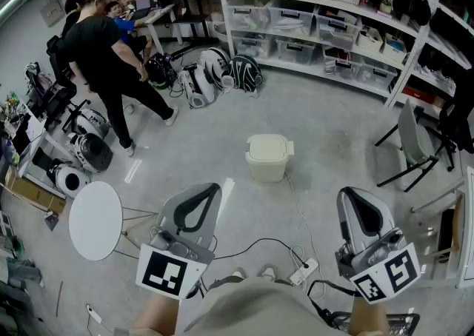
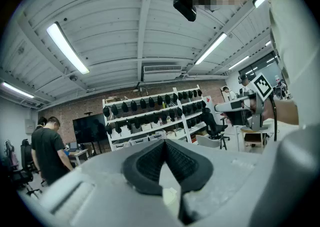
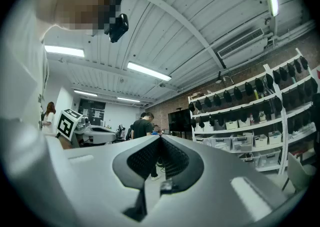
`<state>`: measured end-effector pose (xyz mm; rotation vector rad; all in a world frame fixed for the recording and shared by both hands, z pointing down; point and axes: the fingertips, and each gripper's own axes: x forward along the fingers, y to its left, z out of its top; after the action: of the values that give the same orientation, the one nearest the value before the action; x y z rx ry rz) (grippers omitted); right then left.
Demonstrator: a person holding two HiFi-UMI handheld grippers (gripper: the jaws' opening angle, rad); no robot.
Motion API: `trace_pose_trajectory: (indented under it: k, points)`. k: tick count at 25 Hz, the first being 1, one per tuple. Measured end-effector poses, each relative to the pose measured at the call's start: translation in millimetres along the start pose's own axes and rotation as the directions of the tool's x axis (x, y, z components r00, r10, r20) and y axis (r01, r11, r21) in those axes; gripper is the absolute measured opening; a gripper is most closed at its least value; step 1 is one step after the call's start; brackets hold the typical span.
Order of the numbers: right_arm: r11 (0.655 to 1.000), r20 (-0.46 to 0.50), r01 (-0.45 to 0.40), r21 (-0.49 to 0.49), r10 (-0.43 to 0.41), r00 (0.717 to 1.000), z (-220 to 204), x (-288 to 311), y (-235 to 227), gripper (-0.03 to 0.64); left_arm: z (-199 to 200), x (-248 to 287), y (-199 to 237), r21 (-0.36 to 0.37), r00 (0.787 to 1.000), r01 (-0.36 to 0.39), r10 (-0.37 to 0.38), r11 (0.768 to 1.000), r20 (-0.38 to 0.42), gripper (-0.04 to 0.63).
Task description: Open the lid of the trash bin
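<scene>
The trash bin (image 1: 268, 157) is a small cream box with its lid down, standing on the grey floor ahead of me in the head view. My left gripper (image 1: 212, 189) is held low and near, left of the bin and well short of it, jaws shut on nothing. At the right, my right gripper (image 1: 351, 195) is equally far back and also shut and empty. The left gripper view shows the left gripper (image 2: 165, 144) tilted up at ceiling and shelves, with no bin in sight. In the right gripper view the right gripper (image 3: 160, 139) also points upward.
A person in black (image 1: 104, 53) stands at the far left by desks. A round white table (image 1: 95, 220) is near my left side. A grey chair (image 1: 411, 142) stands right of the bin. Shelves (image 1: 333, 31) line the back. A power strip (image 1: 304, 271) and cables lie on the floor.
</scene>
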<state>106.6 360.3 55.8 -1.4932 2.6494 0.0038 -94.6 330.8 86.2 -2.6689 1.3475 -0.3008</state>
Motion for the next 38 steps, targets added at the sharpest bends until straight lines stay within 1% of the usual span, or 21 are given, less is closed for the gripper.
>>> trace_pose_trajectory:
  k: [8,16,23,30,34,38]
  points:
    - [1.000,0.003,0.019,0.000,-0.019,1.000,-1.6,9.4,-17.2,0.003,-1.5,14.8,2.8,-0.003,1.000,-0.009,0.009,1.000,-0.007,0.002]
    - [1.000,-0.013,-0.002,-0.004,0.002,1.000,-9.9,6.1,-29.5,0.003,-2.1,25.1,-5.8,0.010,1.000,-0.027,0.027,1.000,-0.011,0.002]
    - [1.000,-0.037,-0.019,-0.001,0.019,0.999,-24.6,20.9,-33.8,0.003,-12.3,33.5,6.1,0.003,0.999,-0.051,0.051,0.999,-0.020,0.002]
    - [1.000,-0.075,0.001,-0.018,-0.002,0.997,-43.8,59.8,-57.2,0.003,-27.3,66.3,37.6,-0.022,0.998,-0.062,0.061,0.998,-0.022,0.002]
    - [1.000,-0.095,0.007,-0.027,-0.009,0.995,-51.6,92.1,-74.0,0.003,-33.7,97.2,61.2,-0.027,0.998,-0.050,0.050,0.998,-0.025,0.002]
    - [0.999,-0.114,0.037,-0.026,-0.039,0.993,-60.5,131.3,-94.6,0.003,-43.0,135.4,91.0,-0.021,0.999,-0.027,0.026,0.999,-0.041,0.002]
